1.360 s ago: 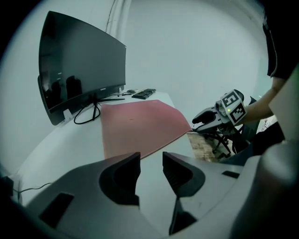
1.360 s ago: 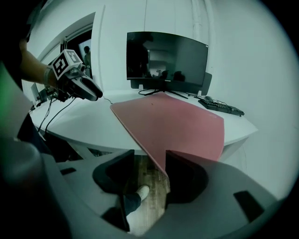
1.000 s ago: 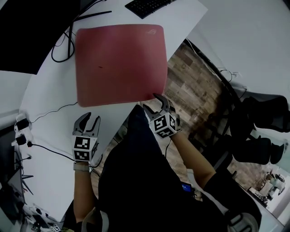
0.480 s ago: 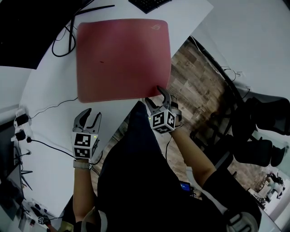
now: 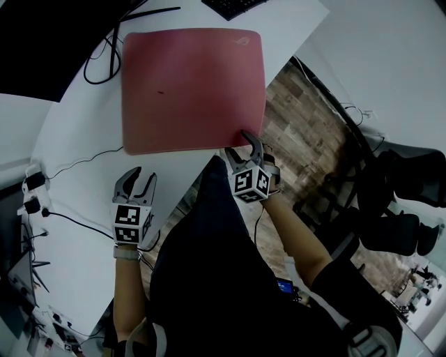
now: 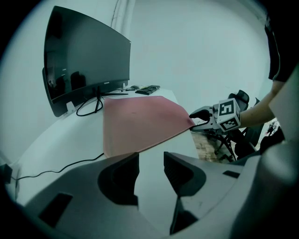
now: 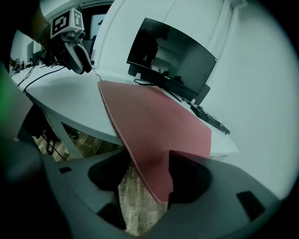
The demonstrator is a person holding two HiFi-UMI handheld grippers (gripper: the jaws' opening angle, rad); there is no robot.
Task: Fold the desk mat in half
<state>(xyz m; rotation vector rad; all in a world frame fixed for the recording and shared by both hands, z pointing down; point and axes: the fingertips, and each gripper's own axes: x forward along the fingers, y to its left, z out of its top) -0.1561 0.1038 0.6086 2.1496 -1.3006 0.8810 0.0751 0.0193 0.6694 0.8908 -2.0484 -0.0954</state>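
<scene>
The red desk mat (image 5: 191, 90) lies flat on the white desk (image 5: 90, 230), and its near right corner sticks out past the desk's edge. My right gripper (image 5: 239, 145) is at that corner. In the right gripper view the corner of the mat (image 7: 149, 126) lies between the jaws of the right gripper (image 7: 147, 163), against one jaw, with a gap to the other. Those jaws have just been closing a little and stand open. My left gripper (image 5: 139, 178) hovers open over bare desk short of the mat's near edge (image 6: 140, 121), with nothing between its jaws.
A dark monitor (image 5: 42, 49) with looped cables (image 5: 104, 63) stands beyond the mat, and a keyboard (image 5: 230, 7) lies at the far edge. Plugs and wires (image 5: 31, 192) lie at the left. Wooden floor (image 5: 300, 132) and office chairs (image 5: 404, 195) are off the desk's right edge.
The right gripper has rolled slightly at the mat's near right corner and its jaws stand wider. The left gripper has hardly moved.
</scene>
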